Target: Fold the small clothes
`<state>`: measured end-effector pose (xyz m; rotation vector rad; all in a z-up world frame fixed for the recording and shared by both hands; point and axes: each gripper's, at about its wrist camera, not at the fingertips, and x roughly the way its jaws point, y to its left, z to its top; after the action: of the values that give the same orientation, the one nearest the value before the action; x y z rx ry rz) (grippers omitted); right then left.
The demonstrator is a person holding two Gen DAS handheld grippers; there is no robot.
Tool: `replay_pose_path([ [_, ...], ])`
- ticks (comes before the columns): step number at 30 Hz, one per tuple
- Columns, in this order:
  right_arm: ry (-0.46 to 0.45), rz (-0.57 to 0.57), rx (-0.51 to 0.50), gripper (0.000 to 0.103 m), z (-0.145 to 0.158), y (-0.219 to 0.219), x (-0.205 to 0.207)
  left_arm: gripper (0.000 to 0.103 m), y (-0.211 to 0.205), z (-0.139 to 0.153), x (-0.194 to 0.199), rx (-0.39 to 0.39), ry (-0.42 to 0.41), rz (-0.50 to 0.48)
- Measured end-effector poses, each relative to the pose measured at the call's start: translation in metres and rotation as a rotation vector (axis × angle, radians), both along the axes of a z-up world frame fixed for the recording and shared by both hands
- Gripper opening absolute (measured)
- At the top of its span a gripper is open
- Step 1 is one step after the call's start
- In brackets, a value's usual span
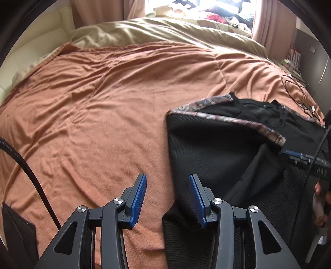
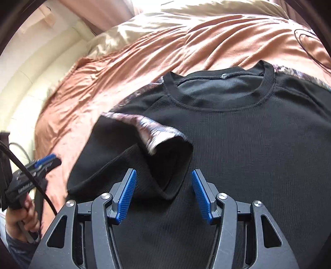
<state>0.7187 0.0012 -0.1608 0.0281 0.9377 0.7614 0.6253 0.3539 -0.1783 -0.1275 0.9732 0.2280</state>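
Note:
A black ribbed T-shirt with patterned shoulder trim lies on the orange bedspread, collar toward the far side. Its left sleeve is folded in over the body. My right gripper is open and empty just above the folded sleeve's hem. My left gripper is open and empty over the shirt's left edge, with the shirt spreading to its right. The left gripper also shows at the left of the right wrist view.
The orange bedspread stretches left of the shirt. A beige duvet lies at the far end. Black cables lie at the bed's right edge. Clutter sits on the sill behind.

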Motion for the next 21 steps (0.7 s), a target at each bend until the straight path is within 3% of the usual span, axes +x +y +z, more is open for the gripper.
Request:
replay_pose_path([
  [9, -0.074, 0.004, -0.071, 0.050, -0.001, 0.035, 0.021, 0.045, 0.006, -0.027, -0.003, -0.031, 0.024, -0.017],
  [11, -0.068, -0.005, -0.061, 0.032, -0.004, 0.035, 0.027, 0.045, 0.006, -0.029, -0.004, -0.036, 0.026, -0.022],
  [12, -0.057, -0.020, -0.057, 0.014, -0.006, 0.034, 0.030, 0.045, 0.006, -0.029, -0.004, -0.038, 0.027, -0.024],
  [13, -0.054, -0.039, -0.056, 0.003, -0.007, 0.032, 0.031, 0.045, 0.006, -0.029, -0.005, -0.040, 0.028, -0.026],
  [19, -0.048, -0.133, -0.082, 0.003, -0.009, 0.023, 0.028, 0.045, 0.005, -0.035, -0.011, -0.033, 0.052, -0.030],
  [21, -0.049, -0.156, -0.114, 0.009, -0.005, 0.023, 0.023, 0.045, 0.006, -0.039, -0.014, -0.039, 0.066, -0.031],
])
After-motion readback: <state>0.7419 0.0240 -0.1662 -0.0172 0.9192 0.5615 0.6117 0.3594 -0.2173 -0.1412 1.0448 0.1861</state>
